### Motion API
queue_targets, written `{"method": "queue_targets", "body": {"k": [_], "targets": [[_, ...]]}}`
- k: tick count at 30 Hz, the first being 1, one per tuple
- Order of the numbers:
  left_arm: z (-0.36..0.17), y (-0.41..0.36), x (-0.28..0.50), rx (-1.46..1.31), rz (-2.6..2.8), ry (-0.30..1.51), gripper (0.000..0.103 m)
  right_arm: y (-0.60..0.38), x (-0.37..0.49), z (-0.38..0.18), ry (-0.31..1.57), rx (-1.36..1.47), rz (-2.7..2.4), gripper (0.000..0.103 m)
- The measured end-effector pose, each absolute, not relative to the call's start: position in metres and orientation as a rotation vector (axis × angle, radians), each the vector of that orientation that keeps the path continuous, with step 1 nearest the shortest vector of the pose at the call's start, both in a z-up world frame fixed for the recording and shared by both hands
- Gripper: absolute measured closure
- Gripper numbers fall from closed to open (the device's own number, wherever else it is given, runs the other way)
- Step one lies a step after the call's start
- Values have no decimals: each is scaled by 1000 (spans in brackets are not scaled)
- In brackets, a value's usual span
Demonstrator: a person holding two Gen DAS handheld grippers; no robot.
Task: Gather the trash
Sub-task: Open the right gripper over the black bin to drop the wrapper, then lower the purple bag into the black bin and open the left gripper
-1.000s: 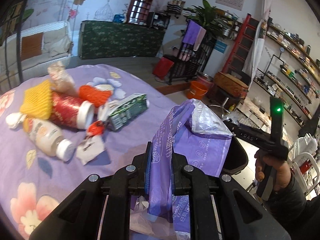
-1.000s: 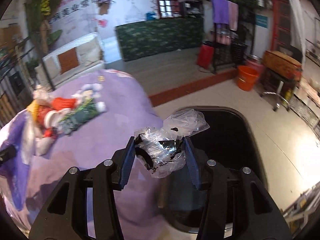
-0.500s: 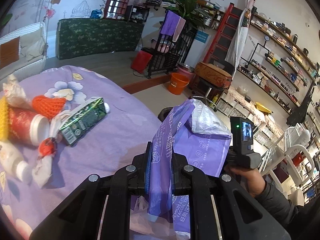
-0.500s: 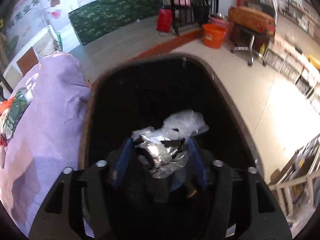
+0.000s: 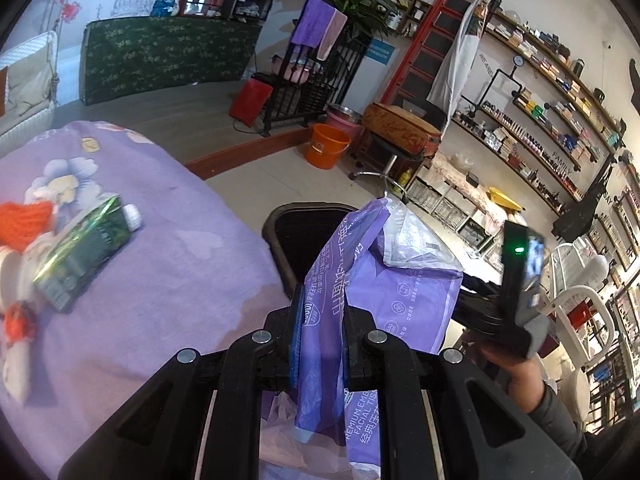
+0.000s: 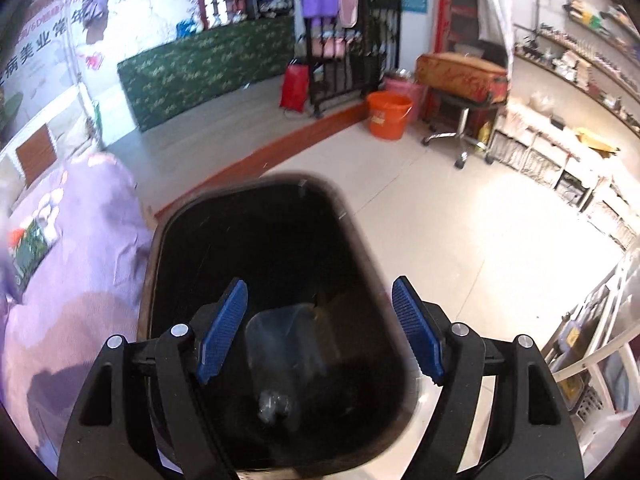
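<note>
My left gripper is shut on a purple tissue packet and holds it over the table's right edge, beside the black trash bin. My right gripper is open and empty above the bin. A clear plastic wrapper lies inside the bin below the blue pads. The right gripper's body shows in the left wrist view, held in a hand. On the purple tablecloth lie a green carton and orange netting.
The bin stands on the tiled floor against the table. An orange bucket, a stool and shelving stand farther off on the floor. Other scraps lie at the table's left edge.
My right gripper has opened over the bin and the clear plastic wrapper has dropped into it. My left gripper, still shut on the purple packet, has swung right toward the bin.
</note>
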State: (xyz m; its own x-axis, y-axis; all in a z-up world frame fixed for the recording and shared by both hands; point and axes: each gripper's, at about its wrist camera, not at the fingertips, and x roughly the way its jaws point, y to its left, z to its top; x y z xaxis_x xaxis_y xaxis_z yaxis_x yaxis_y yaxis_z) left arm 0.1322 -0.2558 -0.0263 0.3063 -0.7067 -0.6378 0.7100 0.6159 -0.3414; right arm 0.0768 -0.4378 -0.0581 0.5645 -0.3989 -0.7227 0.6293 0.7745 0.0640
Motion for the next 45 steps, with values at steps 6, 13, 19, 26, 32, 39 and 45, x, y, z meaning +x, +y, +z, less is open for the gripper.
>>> {"method": "queue_targets", "body": {"k": [6,13,19,26,32,39,45], "targets": [[-37,-308,139,21,-973,915,89,-452,46,-30,662,323,-707,28],[-58,-356,143,7,-985,1039,89,-475,18,-17,614,357,-776,27],[-68,-372,140,36,-960,1087,83,-486,10,-16,611,364,-799,27],[-64,-363,129,40,-993,1002,23,-492,9,-16,614,377,-805,27],[-48,-336,110,80,-987,897,15,-488,13,-14,610,381,-781,22],[-34,-302,98,110,-946,809,11,-464,36,-16,640,363,-696,22],[-27,-263,100,60,-862,794,9,-427,60,-19,664,325,-586,21]]}}
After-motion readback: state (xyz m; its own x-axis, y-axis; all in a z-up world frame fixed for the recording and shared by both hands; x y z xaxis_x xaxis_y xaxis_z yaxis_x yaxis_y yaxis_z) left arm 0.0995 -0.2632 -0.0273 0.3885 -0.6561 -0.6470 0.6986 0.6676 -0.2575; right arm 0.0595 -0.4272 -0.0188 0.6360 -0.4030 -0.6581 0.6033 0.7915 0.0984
